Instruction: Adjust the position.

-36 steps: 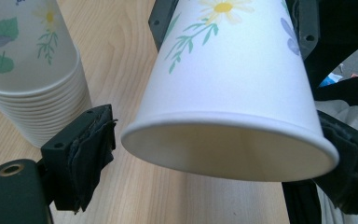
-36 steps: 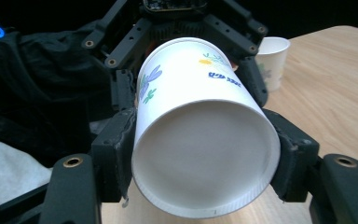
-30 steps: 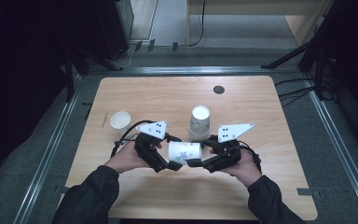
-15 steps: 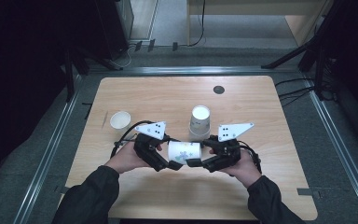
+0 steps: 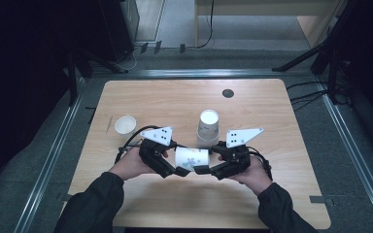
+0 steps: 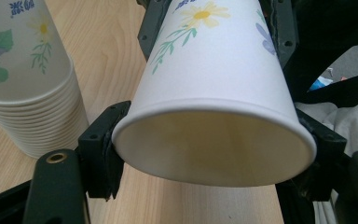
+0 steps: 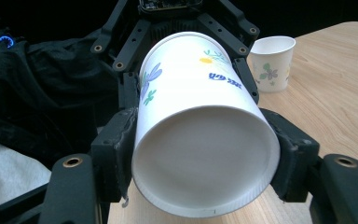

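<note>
A white paper cup (image 5: 191, 158) is lying on its side in the air just above the desk (image 5: 141, 102), near the middle of the near edge, and it is being held from both ends. It is plain white with a printed daisy, green sprigs, a violet-blue flower and a bit of blue lettering on its wall, and it is tapering from a rolled rim to a narrower, recessed base. The left tool (image 5: 177, 171) is gripping the rim end: in the left gripper view its jaws are pressing on either side of the cup's (image 6: 214, 107) open mouth, having just been closing onto it. The right tool (image 5: 199, 169) is clenching the base end, and in the right gripper view the cup's (image 7: 200, 140) flat bottom is facing the camera with a jaw tight on each side. The long axis is running level, along the near edge of the desk, with the mouth pointing toward the left edge and the base toward the right edge. From above, both ends of the cup are tucked behind the black jaws, and the hands are covering much of the tools. The blue lettering is too small to read. Just beyond the cup, toward the desk's centre, a stack of cups (image 5: 208, 127) is standing mouth down; in the left gripper view it is cut off at the frame's edge. A single upright cup (image 5: 125, 124) is standing near the left edge.
</note>
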`<state>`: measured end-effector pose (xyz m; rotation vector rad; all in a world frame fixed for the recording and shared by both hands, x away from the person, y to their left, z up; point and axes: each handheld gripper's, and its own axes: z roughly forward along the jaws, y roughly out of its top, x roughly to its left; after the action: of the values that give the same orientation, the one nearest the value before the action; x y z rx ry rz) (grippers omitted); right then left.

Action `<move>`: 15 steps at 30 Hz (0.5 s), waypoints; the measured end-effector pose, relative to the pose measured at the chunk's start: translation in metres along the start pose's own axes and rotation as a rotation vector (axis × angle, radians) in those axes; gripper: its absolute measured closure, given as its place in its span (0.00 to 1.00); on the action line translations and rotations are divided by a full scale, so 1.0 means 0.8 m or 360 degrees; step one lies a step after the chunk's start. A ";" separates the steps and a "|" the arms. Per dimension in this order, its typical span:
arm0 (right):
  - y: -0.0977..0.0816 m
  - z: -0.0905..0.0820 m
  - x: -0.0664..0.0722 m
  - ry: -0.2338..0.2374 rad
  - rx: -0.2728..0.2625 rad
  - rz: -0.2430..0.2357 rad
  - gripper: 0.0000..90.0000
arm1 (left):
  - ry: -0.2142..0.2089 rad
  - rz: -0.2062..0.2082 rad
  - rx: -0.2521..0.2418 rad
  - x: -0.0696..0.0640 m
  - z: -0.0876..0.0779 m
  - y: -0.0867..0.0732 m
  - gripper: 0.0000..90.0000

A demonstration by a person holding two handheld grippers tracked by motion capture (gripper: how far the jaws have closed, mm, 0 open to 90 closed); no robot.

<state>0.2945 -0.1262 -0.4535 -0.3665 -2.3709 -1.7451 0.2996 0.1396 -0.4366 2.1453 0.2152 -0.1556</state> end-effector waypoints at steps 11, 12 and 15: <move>0.000 0.001 0.001 -0.0022 0.0015 -0.0022 0.34 | 0.0003 -0.0017 -0.0005 0.004 -0.007 -0.002 0.29; 0.000 0.001 0.001 -0.0028 0.0017 -0.0025 0.33 | 0.0005 -0.0020 -0.0006 0.005 -0.009 -0.003 0.29; 0.000 0.000 0.000 -0.0043 0.0025 -0.0019 0.32 | 0.0017 -0.0035 -0.0022 0.007 -0.015 -0.004 0.29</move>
<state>0.2944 -0.1264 -0.4534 -0.3768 -2.4086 -1.7368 0.3046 0.1519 -0.4338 2.1310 0.2455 -0.1547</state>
